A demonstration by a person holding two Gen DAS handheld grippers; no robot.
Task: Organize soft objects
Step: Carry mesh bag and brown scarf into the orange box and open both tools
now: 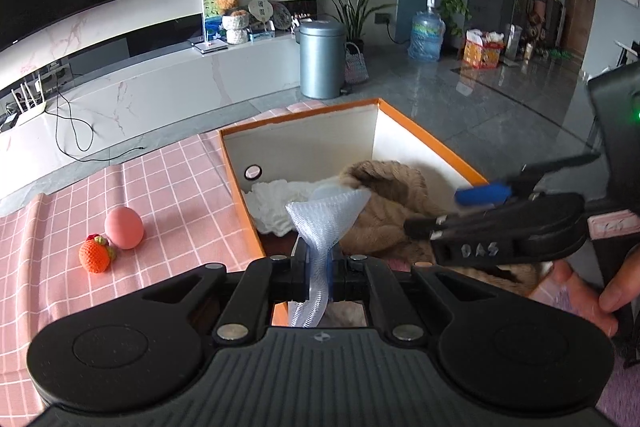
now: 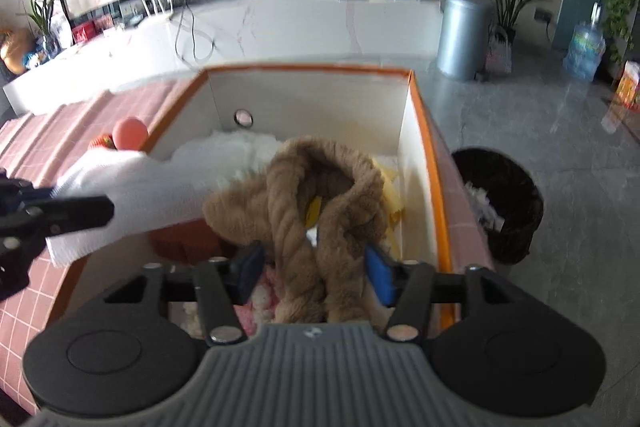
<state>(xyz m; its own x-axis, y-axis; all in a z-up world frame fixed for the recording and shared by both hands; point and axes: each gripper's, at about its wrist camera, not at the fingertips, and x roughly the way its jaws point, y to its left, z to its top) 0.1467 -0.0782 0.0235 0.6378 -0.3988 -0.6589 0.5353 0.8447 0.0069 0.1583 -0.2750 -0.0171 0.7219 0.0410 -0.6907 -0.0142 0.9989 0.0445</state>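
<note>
- We see the orange-rimmed white cardboard box (image 2: 404,163) on the pink checked cloth (image 1: 168,179).
- Inside lies a fluffy tan knitted scarf (image 2: 296,211), twisted and rope-like, between our right gripper (image 2: 316,267)'s spread pads.
- Our left gripper (image 1: 318,279) pinches a pale white mesh cloth (image 1: 324,215) above the box's near edge.

left claw (image 1: 319,277): jaws pinched nearly together w/ a strip of white mesh cloth (image 1: 320,223) clamped between the pads; cloth stands up out of the grip. claw pitched downward.

right claw (image 2: 314,267): jaws apart, blue pads (image 2: 380,277) either side of a tan fuzzy scarf (image 2: 316,187); pads look clear of it, no squeeze visible. also pitched downward. in left wrist view it comes in from the right edge, fingers (image 1: 484,195) pointing left, sitting just beside and slightly ahead of the left claw.

person's hand (image 1: 600,295) visible at right edge, wrapped round the right claw's grip; only fingers show.
</note>
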